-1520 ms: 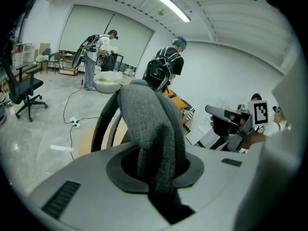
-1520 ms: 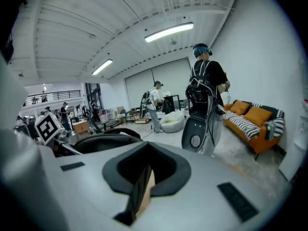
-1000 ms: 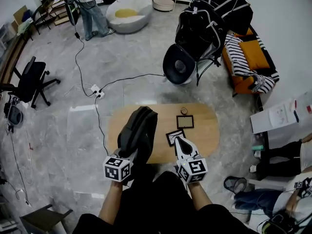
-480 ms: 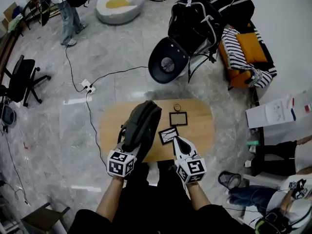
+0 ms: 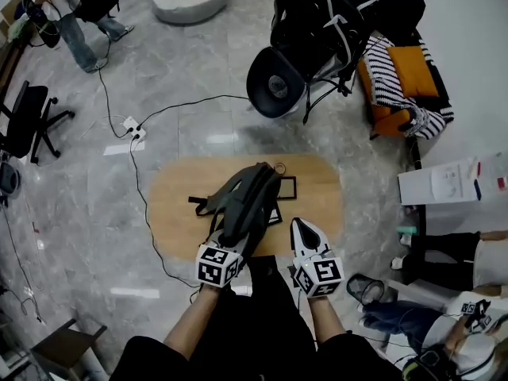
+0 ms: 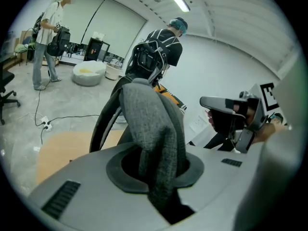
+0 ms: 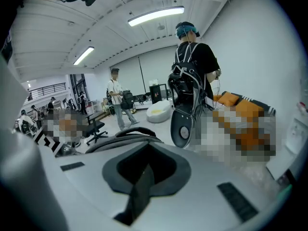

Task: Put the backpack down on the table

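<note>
Dark grey fabric backpack (image 5: 248,201); light tan oval wood table (image 5: 171,209); pale grey marbled floor (image 5: 198,62); b&w striped throw (image 5: 385,78) (plus orange cushion (image 5: 413,70)).

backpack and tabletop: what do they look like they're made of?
The backpack looks like grey woven fabric, matte: a heathered weave shows up close, and it folds and slumps softly. The table looks like light wood or wood-look laminate, smooth with low sheen: even tan, grain too faint to tell which.

I see the backpack (image 5: 246,201) over the table (image 5: 171,205) centre; a frame (image 5: 286,186) lies just right of it.
</note>
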Tool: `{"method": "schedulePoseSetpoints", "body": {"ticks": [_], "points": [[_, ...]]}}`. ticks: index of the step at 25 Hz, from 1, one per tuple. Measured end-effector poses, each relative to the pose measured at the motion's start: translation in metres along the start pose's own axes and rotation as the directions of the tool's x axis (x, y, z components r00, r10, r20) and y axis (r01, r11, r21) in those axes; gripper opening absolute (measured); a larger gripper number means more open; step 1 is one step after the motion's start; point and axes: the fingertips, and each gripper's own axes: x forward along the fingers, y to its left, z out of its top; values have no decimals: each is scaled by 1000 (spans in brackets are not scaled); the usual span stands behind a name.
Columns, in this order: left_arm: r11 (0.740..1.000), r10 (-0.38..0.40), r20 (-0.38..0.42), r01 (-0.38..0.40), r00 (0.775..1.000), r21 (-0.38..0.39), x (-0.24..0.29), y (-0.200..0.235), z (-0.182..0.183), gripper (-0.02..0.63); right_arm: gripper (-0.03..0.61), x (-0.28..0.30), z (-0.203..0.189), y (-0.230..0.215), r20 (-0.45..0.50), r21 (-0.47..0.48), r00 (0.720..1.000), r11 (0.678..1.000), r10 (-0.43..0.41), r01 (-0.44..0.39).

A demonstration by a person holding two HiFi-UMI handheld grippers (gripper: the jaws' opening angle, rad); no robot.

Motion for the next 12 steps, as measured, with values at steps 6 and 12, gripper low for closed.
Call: {"method": "schedulePoseSetpoints", "body": {"ticks": [6,12], "points": [[996,-91,16,91,996,-26,37,-13,-17,78,11,-3,-11,-13,-36,-4,999,1000,-14,14],[994,-110,21,110,994,-6,32,6,-15,80,11,7,-21,1,-64,2,998,1000,7,-7]]}}
